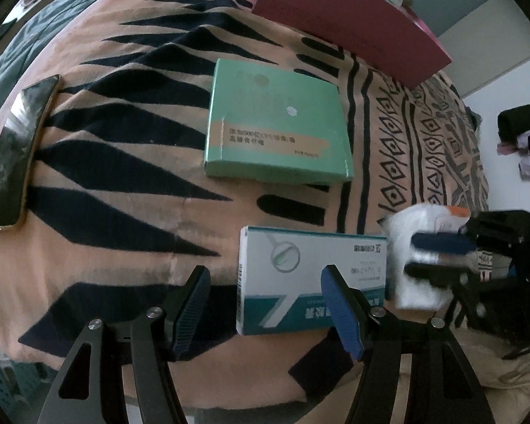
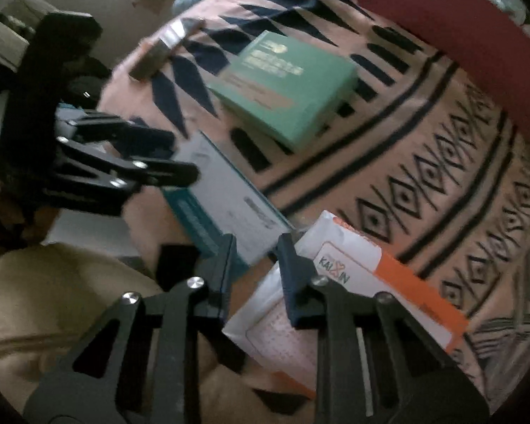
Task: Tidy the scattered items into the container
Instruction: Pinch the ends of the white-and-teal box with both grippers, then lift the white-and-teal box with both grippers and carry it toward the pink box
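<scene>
Pink patterned blanket carries all items. Left gripper jaws apart, empty, one finger over white box. Right gripper at narrowest; in the left view its fingers pinch white pouch. Green box lies beyond, near red container. Phone far left.
</scene>
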Available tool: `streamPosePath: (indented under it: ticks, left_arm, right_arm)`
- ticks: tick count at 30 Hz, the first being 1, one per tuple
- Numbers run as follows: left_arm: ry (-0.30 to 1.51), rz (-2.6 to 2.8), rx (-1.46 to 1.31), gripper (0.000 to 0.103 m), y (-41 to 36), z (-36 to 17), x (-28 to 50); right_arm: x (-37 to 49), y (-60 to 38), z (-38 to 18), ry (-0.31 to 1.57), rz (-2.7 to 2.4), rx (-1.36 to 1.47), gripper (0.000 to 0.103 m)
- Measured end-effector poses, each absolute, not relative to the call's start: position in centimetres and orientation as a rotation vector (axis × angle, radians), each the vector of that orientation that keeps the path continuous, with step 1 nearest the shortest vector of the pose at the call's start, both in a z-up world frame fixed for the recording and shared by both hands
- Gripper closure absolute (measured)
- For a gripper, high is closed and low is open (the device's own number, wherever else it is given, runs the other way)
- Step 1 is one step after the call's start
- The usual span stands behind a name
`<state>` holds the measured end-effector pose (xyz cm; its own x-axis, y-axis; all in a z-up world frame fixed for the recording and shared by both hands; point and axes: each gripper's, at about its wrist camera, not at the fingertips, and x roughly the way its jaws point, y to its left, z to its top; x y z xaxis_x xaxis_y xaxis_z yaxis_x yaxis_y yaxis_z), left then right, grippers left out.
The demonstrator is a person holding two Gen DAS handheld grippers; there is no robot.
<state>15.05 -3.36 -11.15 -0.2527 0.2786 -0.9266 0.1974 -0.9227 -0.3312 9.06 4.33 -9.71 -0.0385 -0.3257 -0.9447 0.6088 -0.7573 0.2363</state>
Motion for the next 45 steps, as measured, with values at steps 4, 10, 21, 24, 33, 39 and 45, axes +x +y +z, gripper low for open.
streamPosePath:
  ticks: [4,10,21,24,33,39,45]
  left_arm:
    - [-0.609,2.357,-1.894,0.037,-3.1,-11.5,15.3]
    - [-0.606,2.352,-1.905,0.037,-2.9,-11.9,15.5]
    - [-0.585,2.367,-1.888,0.038,-2.6,-11.4,15.0]
    - [-0.590,2.407,-1.841,0.038,-2.8,-9.9,14.5]
    - [-0.525,2.530,-1.737,0.038,-4.1,-7.1,10.6]
    - [-0.553,2.518,-1.771,0.038,-5.5,-8.8,8.0]
    - [-0.617,2.490,-1.780,0.037,-6.9,-9.5,8.0]
  right_arm:
    - [9.1,5.4,-9.7,0.429,-1.931,1.644,0.076]
    - [10.1,3.7,-10.6,0.359,-1.814,1.662,0.064]
    - [8.4,3.3,-12.4,0.108,-1.739,1.638,0.059]
    - [7.5,3.9,-11.5,0.042,-1.780,1.609,0.058]
    - [3.9,4.5,-8.6,-0.102,-1.910,1.520,0.058]
    - [1.2,4.8,-9.5,-0.179,-1.947,1.538,0.058]
    - [0.6,5.7,-10.8,-0.269,-1.961,1.585,0.058]
